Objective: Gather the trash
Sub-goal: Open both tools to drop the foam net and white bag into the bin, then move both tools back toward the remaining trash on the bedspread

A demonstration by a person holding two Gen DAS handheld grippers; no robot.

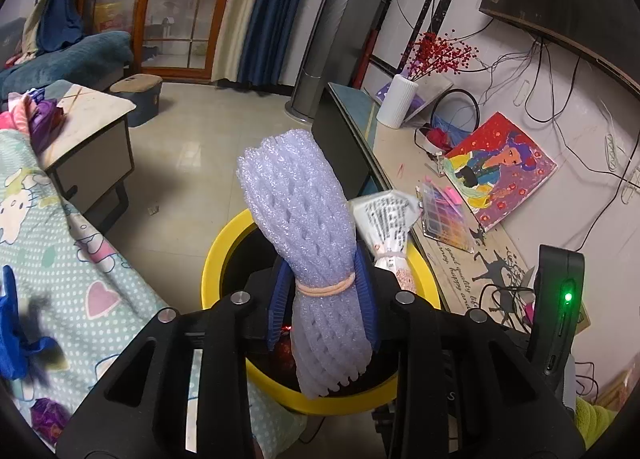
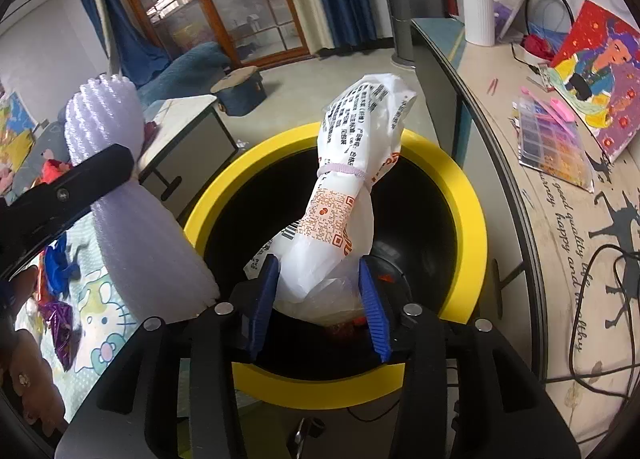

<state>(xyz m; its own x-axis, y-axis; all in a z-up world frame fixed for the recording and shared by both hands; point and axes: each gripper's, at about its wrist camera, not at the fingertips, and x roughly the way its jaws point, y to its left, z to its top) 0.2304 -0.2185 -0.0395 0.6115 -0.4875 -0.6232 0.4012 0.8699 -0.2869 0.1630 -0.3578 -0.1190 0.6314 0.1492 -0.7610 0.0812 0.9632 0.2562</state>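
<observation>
Left gripper (image 1: pixel 324 301) of mine is closed around a roll of pale lilac foam netting (image 1: pixel 298 235), its blue pads (image 1: pixel 280 299) pressing the roll from both sides right at the peach elastic band (image 1: pixel 326 287) that ties it. About half the roll sticks out beyond my fingertips, and the other end hangs back toward my wrist. Directly beneath this gripper is the yellow-rimmed bin (image 1: pixel 218 255) with its dark inside, so the netting hangs over the opening.

My right gripper (image 2: pixel 320 299) holds a bundled white plastic bag (image 2: pixel 352 179) printed with black text and orange codes. The jaws stand moderately apart, with the bag's lower, crumpled end filling the space between the blue pads (image 2: pixel 370 307). A thin lilac band (image 2: pixel 344 171) cinches the bag partway up, past my fingertips. Below this gripper too lies the bin (image 2: pixel 460 187), and the bag stands over its black interior.

Left of my right gripper, the netting roll (image 2: pixel 132 199) and the other gripper's black finger (image 2: pixel 68 195) show just beside the bin's rim. Off to the right of both grippers runs a long table (image 2: pixel 540 227) carrying a colourful painting (image 2: pixel 596 75) and a white ribbed vase (image 2: pixel 478 15). On my left lies a cartoon-print quilt (image 1: pixel 52 219).
</observation>
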